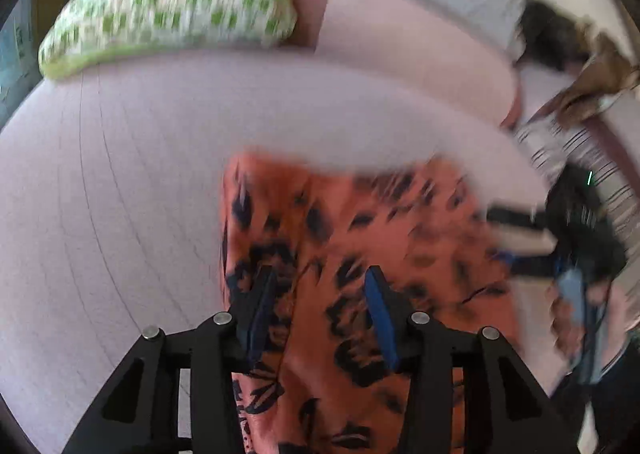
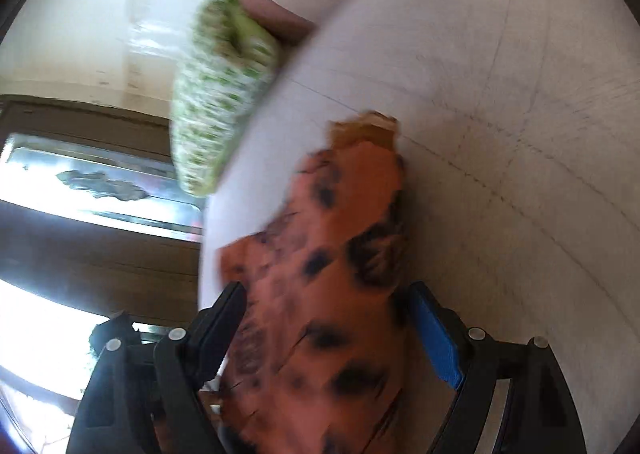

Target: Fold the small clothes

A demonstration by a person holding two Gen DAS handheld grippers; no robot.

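An orange garment with dark blotches (image 1: 360, 254) lies on a pale lilac bed sheet (image 1: 120, 173). My left gripper (image 1: 320, 286) hovers over its near part with the jaws apart and the cloth showing between them. In the right wrist view the same garment (image 2: 320, 274) runs up between the spread fingers of my right gripper (image 2: 324, 302), bunched and blurred. I cannot tell whether either gripper pinches the cloth. The right gripper (image 1: 576, 286) also shows in the left wrist view, at the garment's right edge.
A green-and-white checked pillow (image 1: 172, 9) lies at the head of the bed, also in the right wrist view (image 2: 216, 109). A pink pillow (image 1: 400, 41) lies beside it. Striped and dark clothes (image 1: 560, 141) are piled at the right. The bed edge and a dark wooden door (image 2: 100, 254) are at the left.
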